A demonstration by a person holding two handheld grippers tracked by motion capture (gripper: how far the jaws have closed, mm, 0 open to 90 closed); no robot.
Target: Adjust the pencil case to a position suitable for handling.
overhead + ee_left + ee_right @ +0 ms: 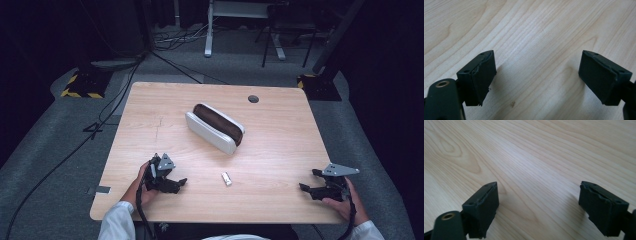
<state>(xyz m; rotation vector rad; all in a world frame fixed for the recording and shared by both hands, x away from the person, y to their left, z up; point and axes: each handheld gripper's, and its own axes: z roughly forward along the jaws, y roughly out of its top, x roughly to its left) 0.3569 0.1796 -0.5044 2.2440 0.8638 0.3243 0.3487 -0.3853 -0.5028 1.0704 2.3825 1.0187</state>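
Observation:
A white case with a dark brown inside (215, 125) lies at an angle near the middle of the wooden table (280, 135). A small white stick-shaped object (226, 178) rests nearer the front edge, between the two hands. My left gripper (175, 183) sits low on the table at the front left, jaws pointing right toward that small object. My right gripper (309, 188) rests at the front right, jaws pointing left. In the left gripper view my own gripper (537, 77) stands open over bare wood. The right gripper (539, 206) likewise stands open with nothing between its pads.
A round cable hole (253, 99) marks the table's far side. Beyond the table, cables (125, 85) run over grey carpet past a yellow-and-black striped stand foot (80, 85) and white frame legs (208, 30).

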